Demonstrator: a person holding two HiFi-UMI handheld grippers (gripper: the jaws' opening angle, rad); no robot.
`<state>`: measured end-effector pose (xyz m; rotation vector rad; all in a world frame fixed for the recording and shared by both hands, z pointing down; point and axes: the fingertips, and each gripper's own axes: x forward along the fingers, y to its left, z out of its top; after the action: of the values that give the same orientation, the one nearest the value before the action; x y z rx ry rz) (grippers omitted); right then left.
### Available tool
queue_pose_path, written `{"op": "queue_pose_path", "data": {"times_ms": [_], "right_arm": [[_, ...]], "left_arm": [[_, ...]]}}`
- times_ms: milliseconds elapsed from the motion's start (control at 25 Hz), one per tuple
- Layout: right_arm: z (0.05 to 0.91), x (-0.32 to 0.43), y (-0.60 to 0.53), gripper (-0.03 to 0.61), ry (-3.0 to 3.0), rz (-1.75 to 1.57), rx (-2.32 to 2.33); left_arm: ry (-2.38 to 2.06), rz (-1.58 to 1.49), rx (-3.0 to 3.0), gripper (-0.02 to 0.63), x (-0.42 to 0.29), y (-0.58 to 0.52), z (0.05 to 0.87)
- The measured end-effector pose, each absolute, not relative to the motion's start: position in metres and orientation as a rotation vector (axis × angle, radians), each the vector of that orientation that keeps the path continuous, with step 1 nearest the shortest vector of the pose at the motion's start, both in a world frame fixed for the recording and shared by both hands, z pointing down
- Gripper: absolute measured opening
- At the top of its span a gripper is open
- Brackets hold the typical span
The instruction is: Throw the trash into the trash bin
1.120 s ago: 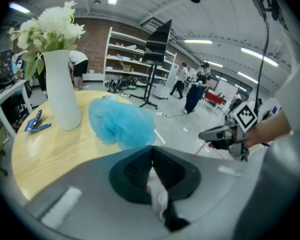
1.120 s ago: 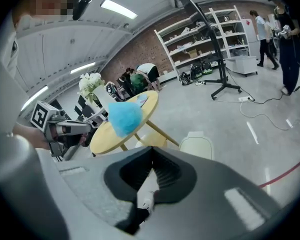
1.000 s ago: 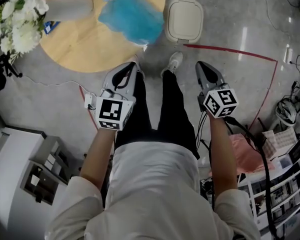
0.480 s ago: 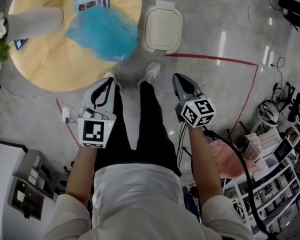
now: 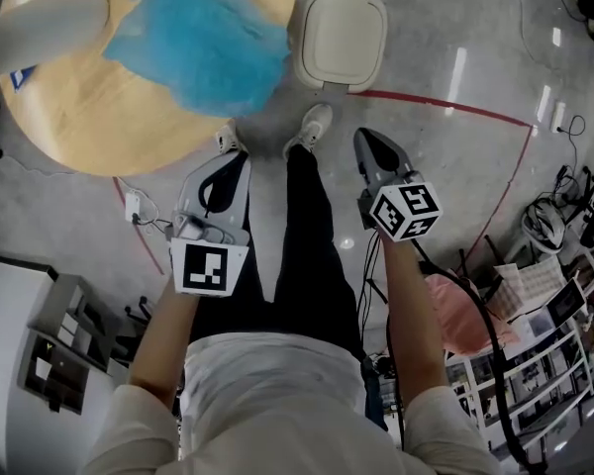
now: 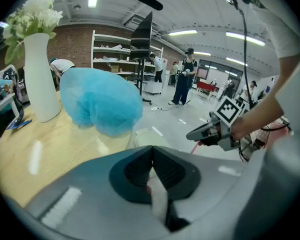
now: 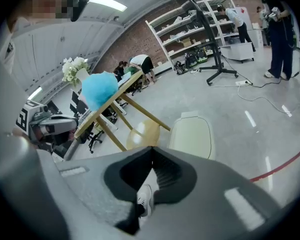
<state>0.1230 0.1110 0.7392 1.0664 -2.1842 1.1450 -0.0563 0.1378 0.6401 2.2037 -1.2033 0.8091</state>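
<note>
Here, the head view shows the left gripper (image 5: 228, 161) and right gripper (image 5: 368, 139) held above the floor (image 5: 475, 166). The fluffy blue trash (image 5: 198, 47) lies on the round table (image 5: 79, 117), at its edge nearest the lidded trash bin (image 5: 339, 36). In the left gripper view the jaws are clenched on nothing. The right gripper view shows the same.

A round wooden table (image 5: 89, 117) stands on glossy grey floor (image 5: 445, 186) marked with red tape (image 5: 445, 106), brick wall (image 6: 72, 45) and shelves (image 6: 115, 51) behind.
</note>
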Motion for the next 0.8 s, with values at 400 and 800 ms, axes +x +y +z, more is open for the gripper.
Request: {"op": "queue_pose_path", "data": {"times_ms": [400,800], "right_arm": [[0.794,0.119,0.110,0.000,-2.167,1.174,1.048],[0.843,0.114,0.112,0.000,-2.134,1.216,1.051]], "left_arm": [[-1.167,0.832,2.201,0.006,-0.041,0.140,0.677],[-1.123,0.833,2.229,0.006,-0.030,0.142,0.701]]}}
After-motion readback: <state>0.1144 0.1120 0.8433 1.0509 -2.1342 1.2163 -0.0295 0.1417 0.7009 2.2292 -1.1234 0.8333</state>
